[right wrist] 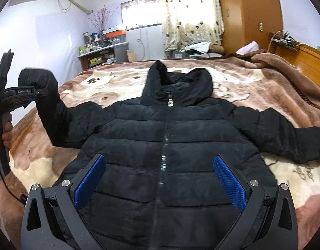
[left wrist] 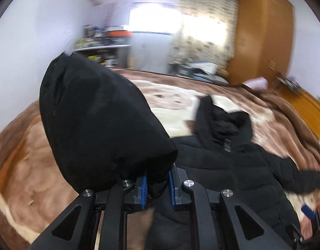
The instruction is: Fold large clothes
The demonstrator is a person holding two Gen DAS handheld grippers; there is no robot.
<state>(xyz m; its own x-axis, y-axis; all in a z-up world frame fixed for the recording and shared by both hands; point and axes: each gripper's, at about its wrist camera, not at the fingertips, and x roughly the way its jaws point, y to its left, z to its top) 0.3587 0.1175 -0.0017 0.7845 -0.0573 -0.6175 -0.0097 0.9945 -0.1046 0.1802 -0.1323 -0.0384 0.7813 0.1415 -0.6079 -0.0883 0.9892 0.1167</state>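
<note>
One black hooded puffer jacket [right wrist: 166, 145] lies front-up on the bed, spread over a brown and cream blanket [right wrist: 253, 87]. The zipper [right wrist: 164, 152] runs down the centre and is closed up to the collar. The hood [right wrist: 176, 83] points toward the far edge of the bed, where the window and the patterned curtain [right wrist: 191, 14] stand. The hem lies at the near edge.

The left gripper [left wrist: 157, 184] is pinching the cuff end of one sleeve [left wrist: 101, 120] between its blue pads. This sleeve is raised clear of the blanket, and the cuff bulges above the jaws. In the right wrist view the same gripper [right wrist: 35, 93] shows at the left side of the bed, with the raised sleeve bending upward from the shoulder.

The right gripper [right wrist: 160, 179] hovers over the lower body of the jacket. Its jaws are spread wide, with one blue pad to each side of the zipper, and nothing between them. The other sleeve [right wrist: 284, 137] lies flat, extended toward the right edge of the bed.

A wooden wardrobe [right wrist: 249, 14] stands in the far right corner.
</note>
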